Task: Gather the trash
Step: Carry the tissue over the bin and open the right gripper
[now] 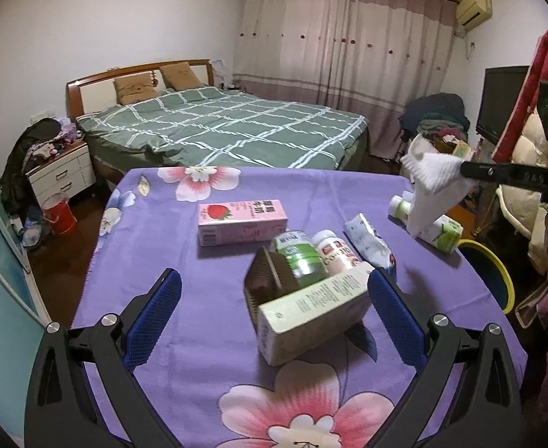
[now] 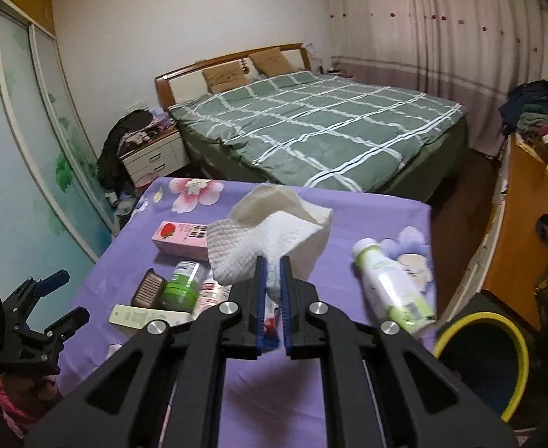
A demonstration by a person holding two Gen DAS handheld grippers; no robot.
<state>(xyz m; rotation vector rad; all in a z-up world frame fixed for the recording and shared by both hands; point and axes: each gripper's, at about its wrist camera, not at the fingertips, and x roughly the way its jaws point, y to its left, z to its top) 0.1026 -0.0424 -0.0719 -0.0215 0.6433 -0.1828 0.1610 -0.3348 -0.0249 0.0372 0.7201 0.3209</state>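
White paper towel (image 2: 270, 235), crumpled, is pinched tight in the right gripper (image 2: 272, 261), held above the table (image 2: 348, 201) near its right edge. Keep it clamped and carry it over the yellow-rimmed bin (image 2: 486, 358) just off that edge before letting go. The left gripper (image 1: 274, 298) hovers with its jaws apart around the beige carton (image 1: 311, 310), gripping nothing.

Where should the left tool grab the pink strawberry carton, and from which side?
Grip the pink carton across its narrow depth, one finger on the near long face and one on the far. It lies flat with its long side across the left wrist view. Come from above: the green bottle crowds its near right corner, so favour the left half.
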